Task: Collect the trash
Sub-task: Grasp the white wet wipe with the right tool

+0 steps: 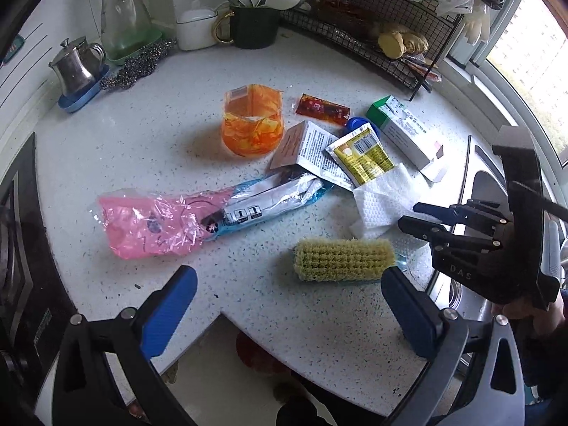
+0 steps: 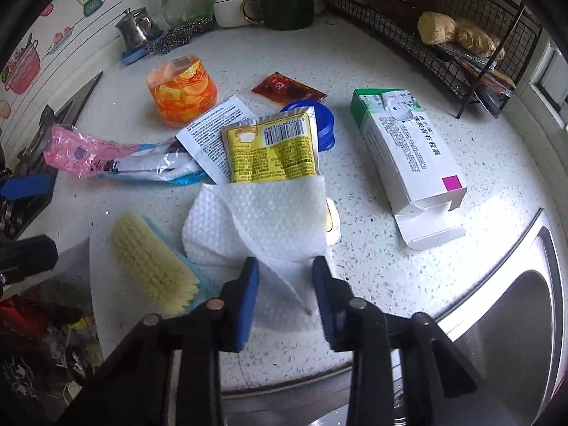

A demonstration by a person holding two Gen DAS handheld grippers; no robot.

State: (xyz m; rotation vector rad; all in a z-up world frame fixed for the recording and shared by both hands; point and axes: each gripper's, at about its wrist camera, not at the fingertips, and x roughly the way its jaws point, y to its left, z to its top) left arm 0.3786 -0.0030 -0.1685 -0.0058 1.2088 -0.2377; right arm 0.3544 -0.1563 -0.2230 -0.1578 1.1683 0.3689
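Two grippers hover over the littered counter point(image 1: 149, 135): right gripper point(image 2: 285, 296), fingers narrowed around the white paper towel point(image 2: 259, 223) at twelve o'clock, nearer; left gripper point(image 1: 289, 305) wide open, empty.

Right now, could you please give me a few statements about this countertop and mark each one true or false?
1. The white paper towel covers the lower end of the yellow sachet. True.
2. The white carton stands upright with its flap sealed. False: it lies on its side with the end flap open.
3. The scrub brush lies with its bristles facing up. True.
4. The left tool is clamped on the pink plastic bag. False: its jaws are wide open and hold nothing.
5. The orange plastic cup lies inside the wire rack. False: it sits on the counter.
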